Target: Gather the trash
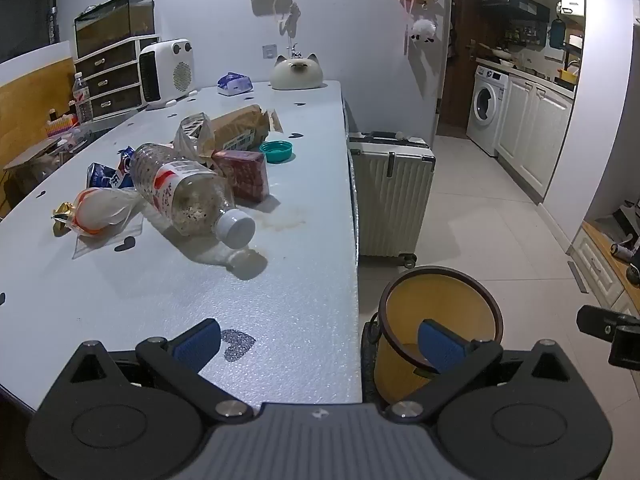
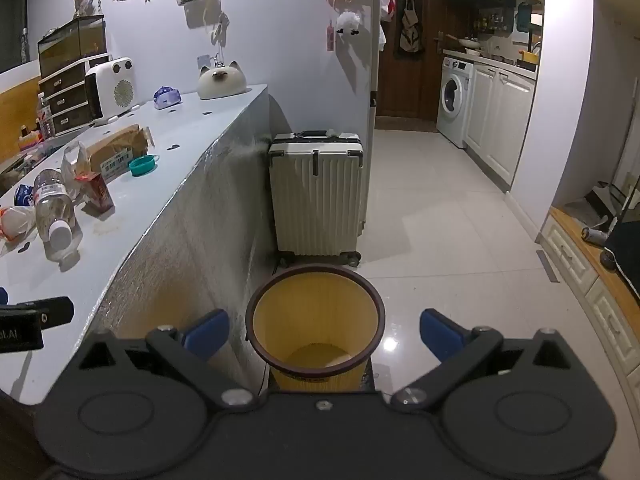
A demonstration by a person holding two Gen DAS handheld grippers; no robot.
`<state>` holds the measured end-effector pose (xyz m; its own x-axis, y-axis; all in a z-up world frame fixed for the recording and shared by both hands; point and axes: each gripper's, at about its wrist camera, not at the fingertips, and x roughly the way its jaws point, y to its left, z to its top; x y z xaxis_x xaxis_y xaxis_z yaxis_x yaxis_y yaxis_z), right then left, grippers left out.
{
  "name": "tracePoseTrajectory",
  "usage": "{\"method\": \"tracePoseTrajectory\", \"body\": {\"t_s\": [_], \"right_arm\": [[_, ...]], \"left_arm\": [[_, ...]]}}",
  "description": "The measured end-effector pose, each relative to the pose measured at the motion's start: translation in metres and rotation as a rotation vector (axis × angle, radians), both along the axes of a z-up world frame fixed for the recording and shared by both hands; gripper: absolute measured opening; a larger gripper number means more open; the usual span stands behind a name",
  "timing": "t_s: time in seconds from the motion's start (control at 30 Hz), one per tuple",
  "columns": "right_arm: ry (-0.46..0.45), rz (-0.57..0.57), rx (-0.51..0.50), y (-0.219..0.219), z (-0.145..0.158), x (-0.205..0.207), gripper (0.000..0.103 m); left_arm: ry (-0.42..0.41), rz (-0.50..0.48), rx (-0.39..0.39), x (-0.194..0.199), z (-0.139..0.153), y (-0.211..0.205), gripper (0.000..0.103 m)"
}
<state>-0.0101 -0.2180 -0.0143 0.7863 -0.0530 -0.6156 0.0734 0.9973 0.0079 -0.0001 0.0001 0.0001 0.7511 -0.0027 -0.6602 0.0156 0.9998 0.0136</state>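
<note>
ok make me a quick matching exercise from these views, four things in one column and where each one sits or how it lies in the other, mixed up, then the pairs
Things:
1. plastic bottle
2. yellow bin
3. teal lid
4. suitcase

Places or states:
A. upright on the floor against the far wall
B. on its side on the table, white cap on
C. on the floor beside the table, open at the top
D. flat on the table beside the brown paper bag

Pairs: 1-B, 2-C, 3-D, 4-A

bin (image 1: 440,312) near side hidden behind left gripper finger (image 1: 440,344); snack wrapper (image 1: 108,174) mostly behind bottle (image 1: 184,188); box label (image 2: 116,158) print too small to read.
</note>
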Motion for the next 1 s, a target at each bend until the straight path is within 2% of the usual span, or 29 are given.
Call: {"method": "tracePoseTrajectory", "body": {"t_s": [1.0], "right_arm": [[0.002, -0.003, -0.002, 0.0075, 0.0002, -0.0002, 0.103]], "left_arm": [[0.003, -0.008, 0.002, -0.0019, 0.0009, -0.0041, 0.103]]}}
